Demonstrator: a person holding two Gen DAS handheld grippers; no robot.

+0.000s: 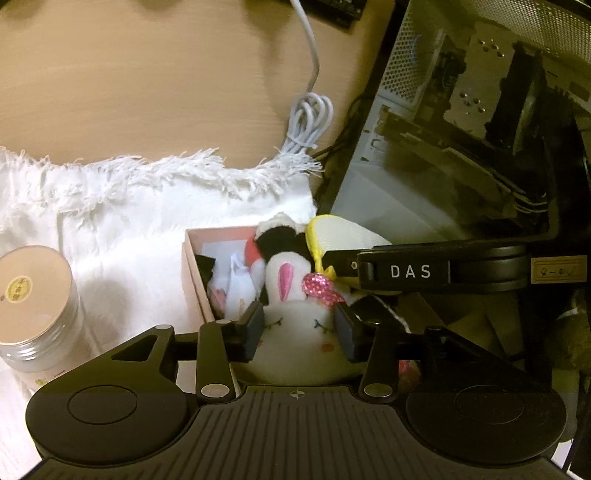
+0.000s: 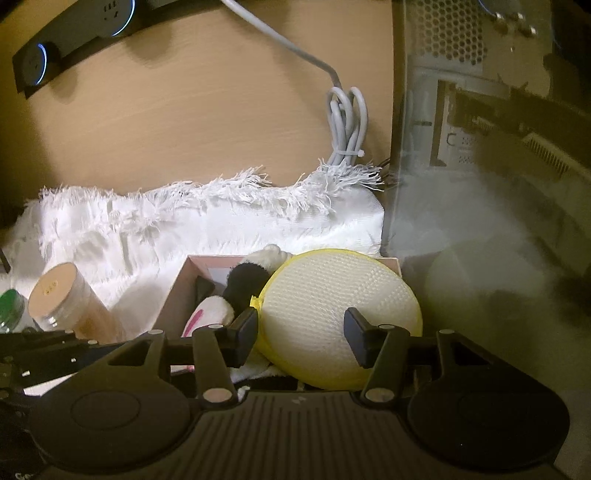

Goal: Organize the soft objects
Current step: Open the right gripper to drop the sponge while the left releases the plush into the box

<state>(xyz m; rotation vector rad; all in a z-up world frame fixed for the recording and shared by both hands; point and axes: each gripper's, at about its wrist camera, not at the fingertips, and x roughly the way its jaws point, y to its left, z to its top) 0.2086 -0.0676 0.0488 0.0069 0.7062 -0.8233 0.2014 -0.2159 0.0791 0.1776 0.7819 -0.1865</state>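
A pink open box [image 1: 192, 266] sits on a white fringed cloth [image 1: 122, 221] and holds several soft toys. A white bunny plush [image 1: 295, 325] with pink ears and a sequin bow lies at the box's near end. My left gripper [image 1: 300, 330] is open, its pads on either side of the bunny's face. A black-and-white plush [image 2: 247, 280] lies deeper in the box [image 2: 173, 291]. A round white mesh pad with a yellow rim [image 2: 332, 306] leans in the box's right half. My right gripper [image 2: 301, 334] is open over it, left fingertip at its rim, right fingertip over its face.
A clear jar with a tan lid [image 1: 37, 306] stands on the cloth left of the box. A computer case with a glass side [image 1: 461, 129] rises close on the right. A tied grey cable [image 2: 347, 122] lies on the wooden desk behind, and a power strip [image 2: 74, 26] at the far left.
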